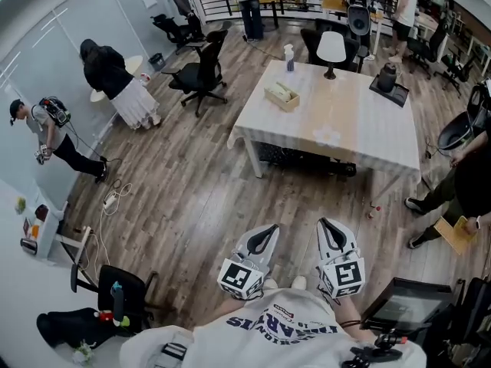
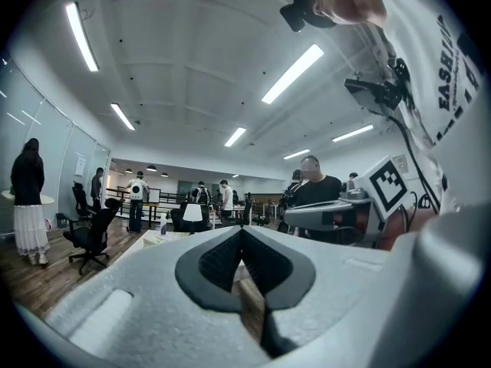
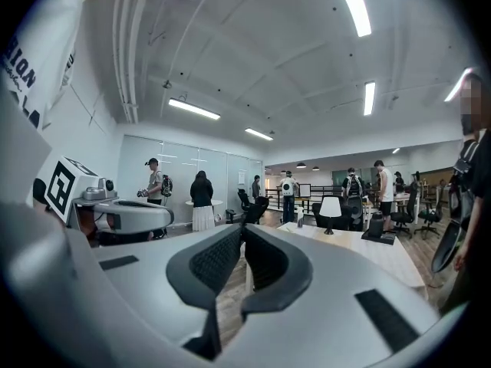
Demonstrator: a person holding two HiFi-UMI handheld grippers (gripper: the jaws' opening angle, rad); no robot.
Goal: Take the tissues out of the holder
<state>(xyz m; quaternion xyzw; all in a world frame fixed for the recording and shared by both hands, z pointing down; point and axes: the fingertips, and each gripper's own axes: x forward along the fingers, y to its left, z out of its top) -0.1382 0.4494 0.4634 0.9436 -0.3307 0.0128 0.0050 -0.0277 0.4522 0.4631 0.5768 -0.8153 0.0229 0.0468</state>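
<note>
The tissue holder [image 1: 281,95], a tan box with pale tissues in it, stands on the far left part of a white table [image 1: 337,129] across the room. Both grippers are held close to my body, well short of the table. My left gripper [image 1: 270,228] points toward the table with its jaws together and nothing between them. My right gripper [image 1: 324,222] is beside it, also shut and empty. In the left gripper view the left gripper's [image 2: 242,230] tips meet. The right gripper view shows the right gripper's [image 3: 244,228] jaws closed, with the table [image 3: 360,244] ahead.
On the table are a bottle [image 1: 289,57], a white-shaded lamp [image 1: 331,50] and a black object [image 1: 389,79]. Wood floor lies between me and the table. Black office chairs [image 1: 201,75] stand to the left, another [image 1: 115,290] at lower left. Several people stand around the room.
</note>
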